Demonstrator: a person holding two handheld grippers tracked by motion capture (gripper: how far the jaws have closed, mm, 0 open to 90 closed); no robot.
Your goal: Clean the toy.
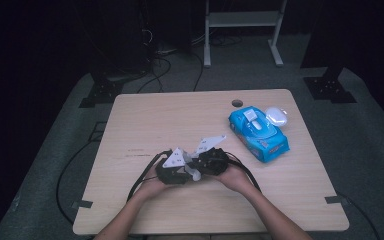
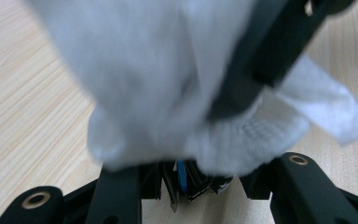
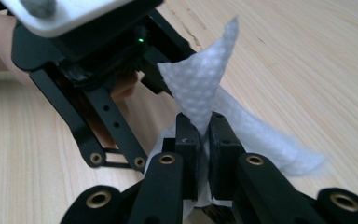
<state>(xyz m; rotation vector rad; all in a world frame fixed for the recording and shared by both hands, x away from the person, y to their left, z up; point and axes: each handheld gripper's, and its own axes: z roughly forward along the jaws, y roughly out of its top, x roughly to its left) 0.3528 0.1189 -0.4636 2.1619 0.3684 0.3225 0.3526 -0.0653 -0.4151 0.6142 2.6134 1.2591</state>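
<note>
Item: one white wet wipe (image 3: 200, 93), pinched between both tongs just above the wooden surface (image 1: 145, 120), near its front edge. Right tongs (image 3: 204, 135) clamped on a fold; left tongs (image 1: 172, 170) closed on the other end. Handling: draw apart evenly, gently, avoiding tearing. Also: one blue wipe pack (image 1: 258, 133), one white case (image 1: 277, 116).

Wipe (image 3: 200, 88): white dimpled cloth, matt. Table (image 1: 155, 115): pale wood grain, smooth. Pack (image 1: 258, 133): glossy blue plastic.
</note>
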